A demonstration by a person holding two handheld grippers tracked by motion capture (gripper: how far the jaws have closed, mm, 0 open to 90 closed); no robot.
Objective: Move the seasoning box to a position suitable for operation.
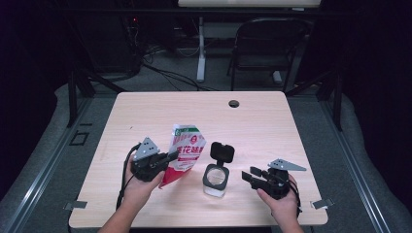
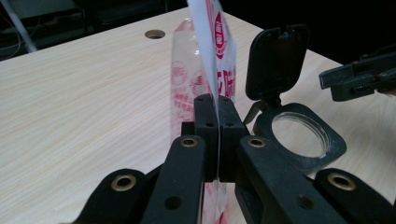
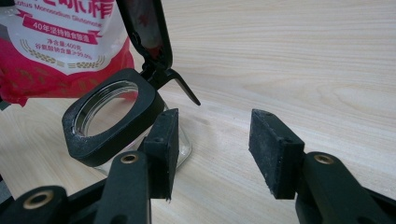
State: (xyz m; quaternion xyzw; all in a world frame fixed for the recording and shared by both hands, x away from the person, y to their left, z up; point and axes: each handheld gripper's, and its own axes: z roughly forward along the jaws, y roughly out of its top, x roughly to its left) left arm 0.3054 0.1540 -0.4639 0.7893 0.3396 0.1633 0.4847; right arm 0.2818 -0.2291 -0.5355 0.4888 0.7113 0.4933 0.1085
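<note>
At about 8 o'clock on the surface (image 1: 145, 111), the left gripper (image 1: 171, 156) has its fingers (image 2: 205, 121) pinching the thin edge of a red-and-white seasoning pouch (image 1: 185, 150), held up and tilted just left of the jar (image 1: 215, 178). The jar stands near 6 o'clock with its black flip lid (image 1: 222, 152) swung up; its glass looks empty, so pouring seems not yet begun. At 4 o'clock the right gripper (image 1: 248, 176) rests beside the jar, fingers (image 3: 275, 149) spread, gripping nothing.

L tongs (image 1: 171, 156) clamped tight – R tongs (image 1: 248, 175) gaping, low.
</note>
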